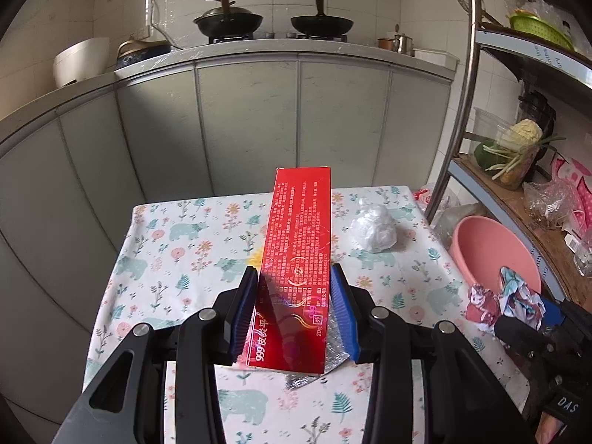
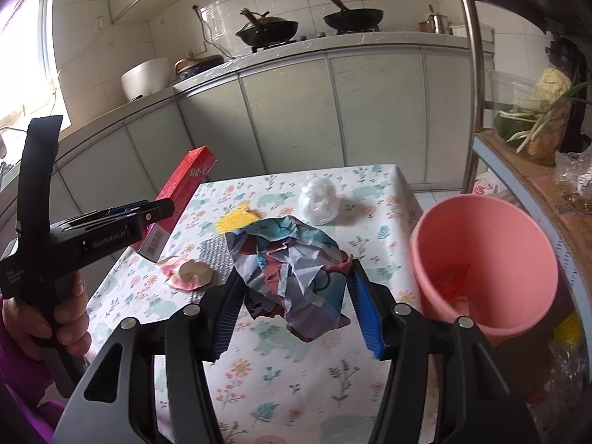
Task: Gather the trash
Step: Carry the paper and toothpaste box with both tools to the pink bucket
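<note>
My left gripper [image 1: 294, 277] is shut on a long red box [image 1: 298, 259] and holds it above the table; both also show in the right wrist view, the box [image 2: 181, 192] at the left. My right gripper [image 2: 296, 277] is shut on a crumpled colourful wrapper [image 2: 292, 262], held above the table, left of the pink bucket [image 2: 484, 259]. The wrapper [image 1: 503, 298] and bucket [image 1: 492, 248] show at the right in the left wrist view. A crumpled white plastic ball [image 2: 318, 199] lies at the table's far side [image 1: 373, 229].
The table wears a floral cloth [image 2: 296, 377]. On it lie a yellow scrap [image 2: 233, 220], a silver foil piece [image 2: 212, 255] and a pinkish shell-like scrap [image 2: 188, 273]. A metal shelf rack [image 2: 477, 111] with vegetables stands right. Kitchen cabinets [image 1: 251, 118] stand behind.
</note>
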Motion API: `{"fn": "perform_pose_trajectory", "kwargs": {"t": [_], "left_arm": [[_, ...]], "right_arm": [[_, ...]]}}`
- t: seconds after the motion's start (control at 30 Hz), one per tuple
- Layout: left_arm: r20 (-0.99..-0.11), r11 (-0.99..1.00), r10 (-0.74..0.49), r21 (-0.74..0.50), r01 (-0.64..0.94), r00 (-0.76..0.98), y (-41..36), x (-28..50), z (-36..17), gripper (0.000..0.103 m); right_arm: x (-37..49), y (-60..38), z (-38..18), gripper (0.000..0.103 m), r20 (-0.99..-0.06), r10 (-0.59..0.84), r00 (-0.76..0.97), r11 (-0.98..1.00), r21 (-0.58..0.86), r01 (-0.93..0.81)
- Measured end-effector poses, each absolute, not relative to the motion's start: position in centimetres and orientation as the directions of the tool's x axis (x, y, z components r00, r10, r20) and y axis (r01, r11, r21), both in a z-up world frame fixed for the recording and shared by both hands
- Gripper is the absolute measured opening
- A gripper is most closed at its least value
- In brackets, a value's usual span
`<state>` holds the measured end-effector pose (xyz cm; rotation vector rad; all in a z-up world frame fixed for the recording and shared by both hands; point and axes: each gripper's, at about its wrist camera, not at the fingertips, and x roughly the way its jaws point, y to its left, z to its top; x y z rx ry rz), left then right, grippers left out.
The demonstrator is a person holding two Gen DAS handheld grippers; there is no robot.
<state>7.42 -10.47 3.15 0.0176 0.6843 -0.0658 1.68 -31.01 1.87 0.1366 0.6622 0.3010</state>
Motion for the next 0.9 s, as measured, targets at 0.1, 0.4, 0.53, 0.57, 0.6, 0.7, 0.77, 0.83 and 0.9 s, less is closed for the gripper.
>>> {"fn": "perform_pose_trajectory", "kwargs": {"t": [0.1,0.4,0.53,0.57,0.6,0.7,0.77,0.83,0.9], "left_arm": [[-0.622,0.994,-0.087,-0.002,0.11,0.778,-12.3,7.8,3.3,0.039],[-0.592,0.959,-0.263,-0.073,0.275,0.762,-18.5,9.9,3.5,0.039],[-0.588,0.924,-0.36,-0.115,0.365,0.724,-21.8,11.0,3.2,0.039],[-0.589,0.911,-0.389,-0.131,0.392,0.708,-22.7,11.3,3.0,0.039],[-0.59,0.902,-0.406,-0.138,0.409,0.698,-23.5,11.5,2.8,0.039],[-0.599,0.87,-0.46,-0.157,0.467,0.656,-26.2,12.4,1.8,0.039],[-0.609,0.853,-0.485,-0.173,0.492,0.628,-27.8,13.0,1.0,0.04],[-0.624,0.841,-0.502,-0.188,0.508,0.599,-29.2,13.6,0.2,0.04],[-0.642,0.833,-0.508,-0.196,0.517,0.574,-30.5,14.2,-0.9,0.04]], "right_arm": [[2.2,-33.1,2.2,0.057,-0.574,0.277,0.771,0.959,0.209,-0.189],[3.3,-39.4,2.2,0.057,-0.551,0.141,0.822,0.98,0.196,-0.037],[4.1,-42.5,1.6,0.057,-0.554,0.083,0.828,0.978,0.206,0.04],[4.4,-43.0,1.4,0.057,-0.558,0.074,0.827,0.977,0.208,0.053],[4.7,-43.6,1.1,0.057,-0.564,0.063,0.823,0.975,0.21,0.069],[5.4,-44.8,-0.1,0.057,-0.583,0.039,0.811,0.973,0.208,0.103],[5.9,-45.4,-1.0,0.057,-0.597,0.022,0.802,0.972,0.202,0.123],[6.3,-46.1,-2.1,0.057,-0.614,0.008,0.789,0.97,0.198,0.144],[6.7,-46.6,-2.9,0.057,-0.629,0.002,0.777,0.967,0.198,0.158]]}}
